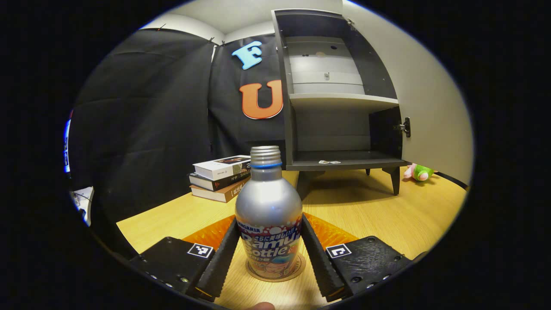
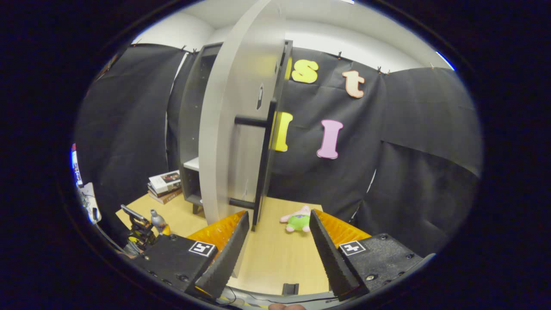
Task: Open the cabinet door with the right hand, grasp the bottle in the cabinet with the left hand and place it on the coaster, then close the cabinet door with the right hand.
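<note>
In the left gripper view the bottle (image 1: 268,215) stands upright between the left claw (image 1: 269,254) fingers, filling most of the gap; whether they touch it is hard to tell. Behind it the counter (image 1: 379,215) lies open up to the cabinet (image 1: 340,94), whose shelves are bare. A stack of books (image 1: 221,177) blocks the far left, and a plush toy (image 1: 416,172) sits by the cabinet's right leg. In the right gripper view the swung-out door (image 2: 234,142) stands just ahead of the right claw (image 2: 279,241), its black handle (image 2: 263,163) on the near edge; bare counter runs past it to the toy.
</note>
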Demonstrator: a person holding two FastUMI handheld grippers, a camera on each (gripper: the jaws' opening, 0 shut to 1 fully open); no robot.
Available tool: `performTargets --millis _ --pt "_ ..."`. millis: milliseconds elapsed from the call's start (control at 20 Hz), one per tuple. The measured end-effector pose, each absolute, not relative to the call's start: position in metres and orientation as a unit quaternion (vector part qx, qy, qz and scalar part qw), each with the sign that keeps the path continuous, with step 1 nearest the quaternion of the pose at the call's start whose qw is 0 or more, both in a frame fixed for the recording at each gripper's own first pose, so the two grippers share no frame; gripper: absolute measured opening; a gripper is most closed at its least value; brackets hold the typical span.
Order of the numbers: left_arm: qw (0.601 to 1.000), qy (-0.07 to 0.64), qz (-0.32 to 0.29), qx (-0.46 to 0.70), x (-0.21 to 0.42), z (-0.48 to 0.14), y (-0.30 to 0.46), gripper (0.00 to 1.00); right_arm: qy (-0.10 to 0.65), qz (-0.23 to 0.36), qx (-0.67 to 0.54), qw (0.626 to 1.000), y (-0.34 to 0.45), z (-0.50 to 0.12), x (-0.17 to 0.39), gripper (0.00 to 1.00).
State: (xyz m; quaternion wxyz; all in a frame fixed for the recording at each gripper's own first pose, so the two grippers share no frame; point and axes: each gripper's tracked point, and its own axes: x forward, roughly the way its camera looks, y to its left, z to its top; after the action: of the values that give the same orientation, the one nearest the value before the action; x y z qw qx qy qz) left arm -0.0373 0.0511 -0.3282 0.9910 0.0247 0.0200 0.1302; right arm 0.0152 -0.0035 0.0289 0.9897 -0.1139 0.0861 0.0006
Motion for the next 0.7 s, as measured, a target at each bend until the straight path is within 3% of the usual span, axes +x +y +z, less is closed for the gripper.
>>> performTargets --millis 100,150,200,250,550,700 --pt "0.992 0.017 0.126 0.025 -0.036 -0.331 0.049 0.80 0.085 -0.001 -0.121 0.989 -0.005 0.027 0.016 0.90" --pt "0.992 0.018 0.126 0.028 -0.035 -0.331 0.050 0.90 0.083 -0.003 -0.123 0.989 -0.006 0.028 0.016 0.90" --pt "0.991 0.016 0.126 0.030 -0.034 -0.332 0.052 0.80 0.083 -0.005 -0.123 0.989 -0.008 0.027 0.018 0.90" --pt "0.991 0.013 0.127 0.030 -0.033 -0.331 0.052 0.80 0.085 -0.003 -0.119 0.989 -0.007 0.026 0.018 0.90" --pt "0.990 -0.017 0.133 0.041 -0.039 -0.288 0.048 0.88 0.083 0.002 -0.111 0.990 -0.010 0.023 0.024 0.90" --pt "0.987 0.003 0.148 0.067 -0.051 -0.260 0.054 0.92 0.086 -0.002 -0.077 0.993 -0.013 0.013 0.028 0.90"
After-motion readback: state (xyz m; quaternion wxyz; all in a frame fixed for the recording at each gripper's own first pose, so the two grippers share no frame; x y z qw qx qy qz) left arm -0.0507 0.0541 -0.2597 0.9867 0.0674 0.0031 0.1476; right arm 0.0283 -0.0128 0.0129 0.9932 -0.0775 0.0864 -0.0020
